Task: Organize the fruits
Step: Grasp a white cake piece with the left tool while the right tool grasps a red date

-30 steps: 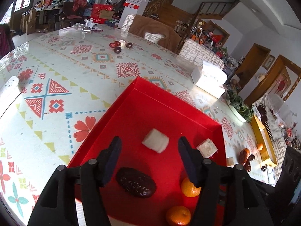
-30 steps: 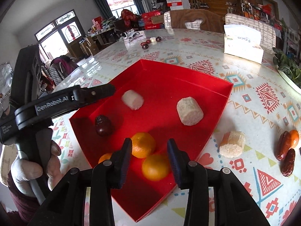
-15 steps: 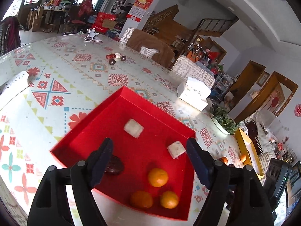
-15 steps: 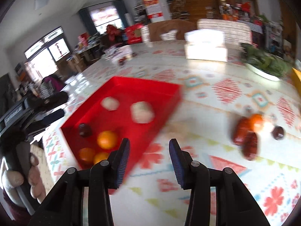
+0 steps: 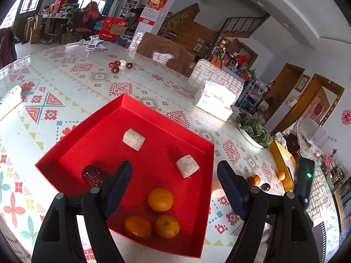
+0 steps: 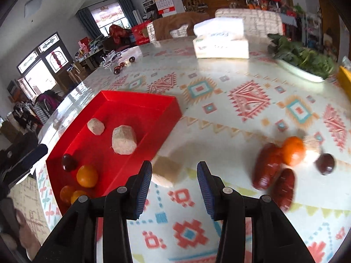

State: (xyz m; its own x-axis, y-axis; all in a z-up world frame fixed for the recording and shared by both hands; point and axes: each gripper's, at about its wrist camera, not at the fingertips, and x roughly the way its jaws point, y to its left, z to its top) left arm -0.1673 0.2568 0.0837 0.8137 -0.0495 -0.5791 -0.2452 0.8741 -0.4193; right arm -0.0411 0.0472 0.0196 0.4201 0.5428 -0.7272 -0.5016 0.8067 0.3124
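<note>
While right gripper (image 6: 174, 176) gapes, pale chunk (image 6: 166, 171) just beyond

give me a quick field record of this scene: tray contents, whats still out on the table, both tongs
tray: red tray on the patterned table
in tray: three oranges, two pale chunks, one dark date
outside tray, near: pale chunk beside the tray's right wall
outside tray, right: orange, two reddish dates, one dark round fruit
far table: tissue box, dish of greens
left tongs: open, empty, above the tray; jaws have just been opening
right tongs: open, empty, over the table, pale chunk just ahead
</note>
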